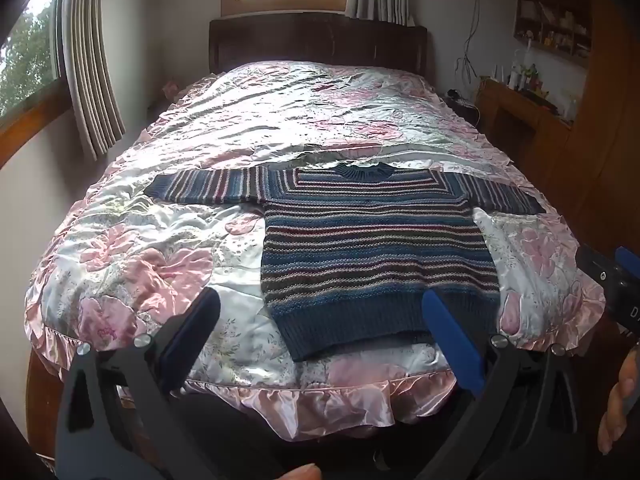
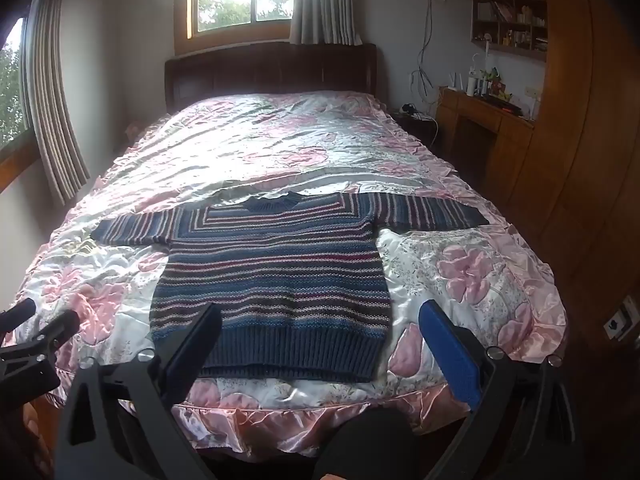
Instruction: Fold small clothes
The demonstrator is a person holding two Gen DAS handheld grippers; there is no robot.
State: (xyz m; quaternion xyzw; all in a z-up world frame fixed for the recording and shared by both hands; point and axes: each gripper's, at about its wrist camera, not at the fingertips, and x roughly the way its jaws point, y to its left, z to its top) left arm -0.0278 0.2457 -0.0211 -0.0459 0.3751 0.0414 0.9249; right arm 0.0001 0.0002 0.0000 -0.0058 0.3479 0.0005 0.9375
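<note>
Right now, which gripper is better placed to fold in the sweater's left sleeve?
Left, probably. The left gripper sits open off the sweater's left hem corner, nearer the left sleeve. The right gripper, also open, sits toward the right hem corner.

Bed [image 1: 320, 40] with dark wood headboard at far end, under window. Covered by shiny pink-white floral quilt [image 1: 160, 248], wrinkled, ruffled satin edge hanging over near end. Striped knit sweater [image 1: 372, 248] lies flat on quilt near foot of bed, collar toward headboard, hem toward near edge, both sleeves spread straight out sideways. Stripes blue, dark, pinkish-white. Far half of quilt bare.
</note>
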